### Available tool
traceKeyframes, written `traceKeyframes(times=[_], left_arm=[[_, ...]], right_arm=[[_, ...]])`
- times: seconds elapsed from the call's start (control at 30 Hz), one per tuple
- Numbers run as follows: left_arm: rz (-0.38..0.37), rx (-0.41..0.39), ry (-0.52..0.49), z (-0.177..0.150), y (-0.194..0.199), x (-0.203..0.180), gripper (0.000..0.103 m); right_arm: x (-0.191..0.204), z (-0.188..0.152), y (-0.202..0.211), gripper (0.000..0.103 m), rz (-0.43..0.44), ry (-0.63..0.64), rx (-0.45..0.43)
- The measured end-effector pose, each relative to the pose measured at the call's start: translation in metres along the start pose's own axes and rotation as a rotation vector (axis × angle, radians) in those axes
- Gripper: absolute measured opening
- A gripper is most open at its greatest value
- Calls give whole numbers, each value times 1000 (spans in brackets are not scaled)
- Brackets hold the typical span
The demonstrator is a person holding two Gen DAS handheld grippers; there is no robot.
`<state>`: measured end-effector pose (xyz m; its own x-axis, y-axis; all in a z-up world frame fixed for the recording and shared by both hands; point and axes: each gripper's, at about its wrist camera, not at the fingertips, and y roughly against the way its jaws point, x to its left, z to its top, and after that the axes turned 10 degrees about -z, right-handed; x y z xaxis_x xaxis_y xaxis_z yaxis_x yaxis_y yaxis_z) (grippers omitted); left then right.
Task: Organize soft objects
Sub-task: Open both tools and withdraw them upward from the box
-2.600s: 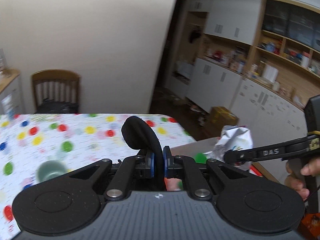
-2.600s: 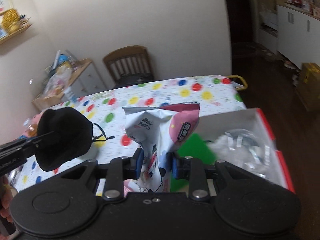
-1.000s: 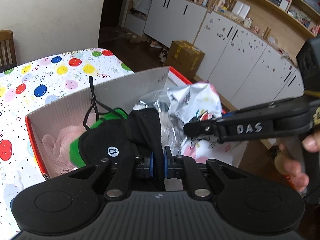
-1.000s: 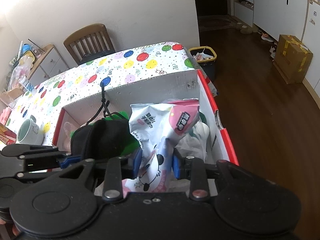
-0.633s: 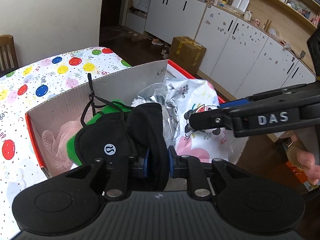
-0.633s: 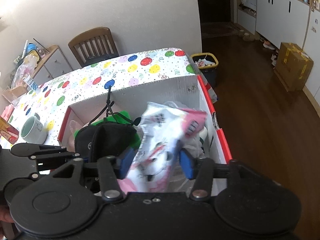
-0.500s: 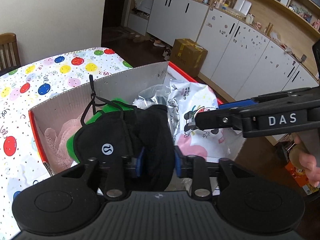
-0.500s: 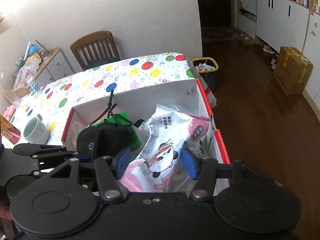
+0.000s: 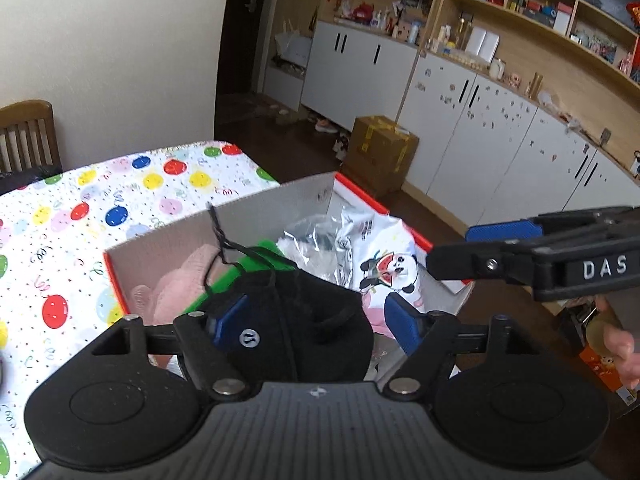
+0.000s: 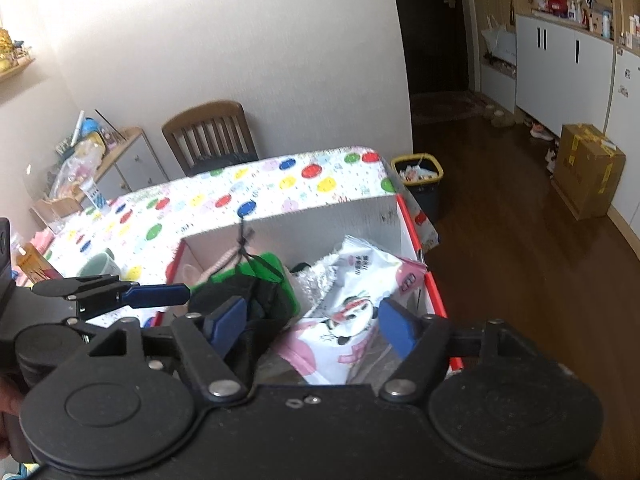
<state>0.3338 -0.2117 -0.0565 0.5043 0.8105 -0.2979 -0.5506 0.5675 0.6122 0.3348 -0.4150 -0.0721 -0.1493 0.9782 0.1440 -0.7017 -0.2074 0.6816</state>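
A red-edged cardboard box (image 9: 276,204) (image 10: 320,220) stands at the table's corner. Inside lie a black face mask (image 9: 296,320) (image 10: 256,300) with loose straps, a white and pink panda snack bag (image 9: 384,264) (image 10: 356,296), a green item (image 10: 268,264), a pink knitted thing (image 9: 176,280) and a crinkled silver bag (image 9: 316,236). My left gripper (image 9: 316,320) is open, its fingers either side of the mask, above the box. My right gripper (image 10: 312,320) is open above the snack bag. Neither holds anything.
The table has a balloon-print cloth (image 9: 120,200). A green mug (image 10: 100,266) stands left of the box. A wooden chair (image 10: 208,136) is at the far side. A small bin (image 10: 418,180) and a cardboard carton (image 10: 588,168) stand on the wooden floor.
Both grippers carried their items over the box, then opened. The mask and the snack bag dropped into the box. Both grippers have since risen a little.
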Motion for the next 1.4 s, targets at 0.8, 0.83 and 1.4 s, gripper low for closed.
traceKeyframes(times=[0.8, 0.83, 1.4], left_arm=[[25, -158, -12, -18, 106, 15, 100], [24, -161, -12, -19, 109, 16, 100], [-8, -183, -50, -47, 155, 6, 102]], right_arm=[[53, -33, 82, 103, -2, -8, -248], [55, -34, 84, 103, -3, -14, -251], [91, -70, 126, 103, -59, -63, -313]])
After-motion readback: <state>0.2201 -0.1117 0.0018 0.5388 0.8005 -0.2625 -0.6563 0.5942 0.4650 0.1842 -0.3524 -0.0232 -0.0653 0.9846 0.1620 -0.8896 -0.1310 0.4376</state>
